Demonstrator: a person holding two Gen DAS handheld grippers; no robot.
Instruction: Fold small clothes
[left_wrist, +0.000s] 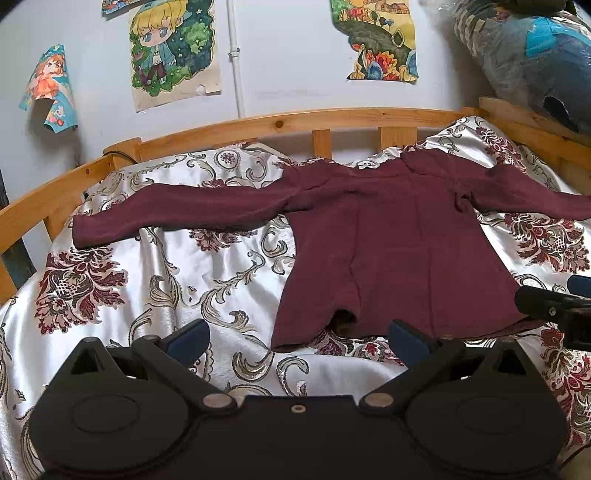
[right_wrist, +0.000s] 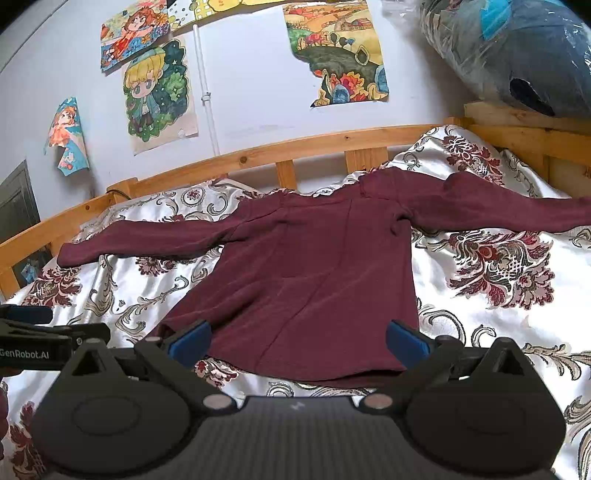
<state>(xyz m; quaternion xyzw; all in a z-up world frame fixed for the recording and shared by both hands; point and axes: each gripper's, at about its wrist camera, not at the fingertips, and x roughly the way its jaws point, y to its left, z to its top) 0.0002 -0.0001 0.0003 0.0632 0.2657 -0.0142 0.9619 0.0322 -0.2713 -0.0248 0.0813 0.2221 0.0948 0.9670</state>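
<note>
Two claws spread over one maroon top (left_wrist: 388, 236).
Left claw (left_wrist: 297, 338) and right claw (right_wrist: 299, 339) both gape near its hem, mid-frame on the bed (left_wrist: 184, 280).

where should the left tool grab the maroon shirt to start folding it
Probably the cuff end of the long sleeve stretched out to the left. It lies flat and free on the patterned bedspread, away from the body of the maroon shirt. Bring the open left tool in low from the near side, pinch across the cuff, and carry it over the torso.

Shirt (right_wrist: 314, 280) spread flat on bedspread (right_wrist: 498, 332), sleeves out sideways, wooden rail (right_wrist: 295, 147) behind, drawings (right_wrist: 155, 92) above
</note>
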